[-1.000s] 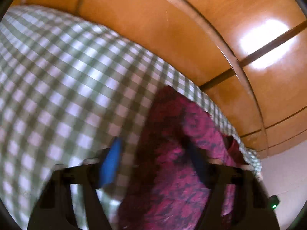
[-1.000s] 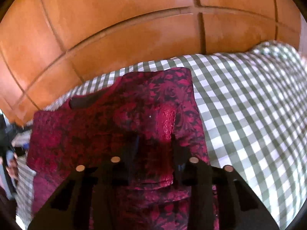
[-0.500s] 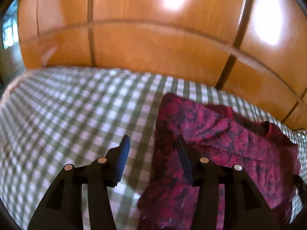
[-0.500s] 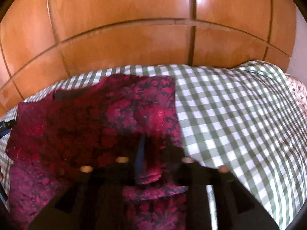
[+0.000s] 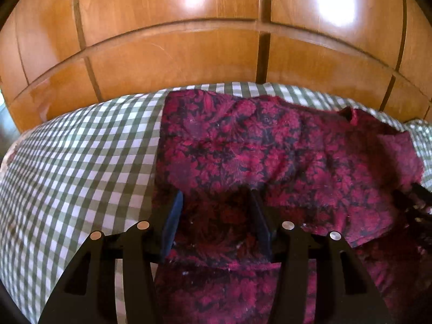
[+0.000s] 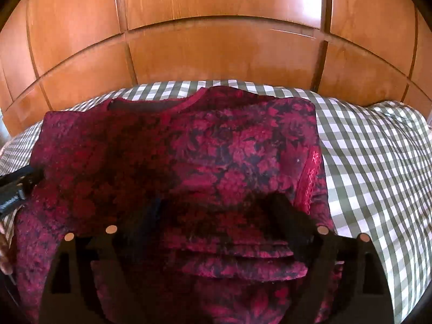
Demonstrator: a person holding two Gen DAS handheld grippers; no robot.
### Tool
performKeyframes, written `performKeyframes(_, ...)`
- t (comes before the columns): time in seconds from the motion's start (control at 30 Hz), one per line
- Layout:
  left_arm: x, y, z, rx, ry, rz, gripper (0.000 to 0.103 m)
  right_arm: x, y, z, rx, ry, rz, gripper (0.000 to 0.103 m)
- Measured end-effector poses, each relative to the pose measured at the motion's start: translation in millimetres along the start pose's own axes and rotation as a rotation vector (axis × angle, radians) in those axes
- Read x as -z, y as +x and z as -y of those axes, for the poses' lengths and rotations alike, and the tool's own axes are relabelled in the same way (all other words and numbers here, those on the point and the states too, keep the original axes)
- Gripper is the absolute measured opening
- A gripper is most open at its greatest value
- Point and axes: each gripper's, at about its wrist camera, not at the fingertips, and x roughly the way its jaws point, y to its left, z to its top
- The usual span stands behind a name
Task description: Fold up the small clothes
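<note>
My left gripper (image 5: pixel 214 202) hangs over the near left part of the red flowered top (image 5: pixel 270 156), its jaws parted about halfway with only a low fold of cloth under the gap; the blue-faced pads do not press on anything that I can see. My right gripper (image 6: pixel 218 210) is over the near right part of the same top (image 6: pixel 189 156), and its jaws are opening, standing wide, with cloth lying beneath them but not pinched. The top lies spread on the green and white checked sheet (image 5: pixel 81 167) (its neckline toward the far edge), with folded layers stacked at the near end. Behind the bed stands a wooden panelled wall (image 6: pixel 216 54), glossy with light patches.
</note>
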Motion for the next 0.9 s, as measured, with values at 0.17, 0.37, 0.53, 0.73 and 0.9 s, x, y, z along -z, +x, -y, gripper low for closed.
performKeyframes(0.17,13,-28,1,0.017,0.006,0.045,0.057,3,-1,1,0.008,0.002,0.015,0.088)
performKeyframes(0.37,30,-65,-4,0.043,-0.005,0.079,0.068,1,-16,-2,0.060,-0.006,0.024,0.101)
performKeyframes(0.53,43,-85,-8,0.055,-0.022,0.086,0.068,7,-43,-2,0.012,0.022,-0.005,0.101)
performKeyframes(0.73,59,-103,-11,0.063,-0.021,0.081,0.068,30,-56,-2,-0.028,0.044,-0.089,0.101)
performKeyframes(0.9,77,-109,-13,0.067,-0.011,0.056,0.068,56,-61,0,-0.045,0.065,-0.165,0.101)
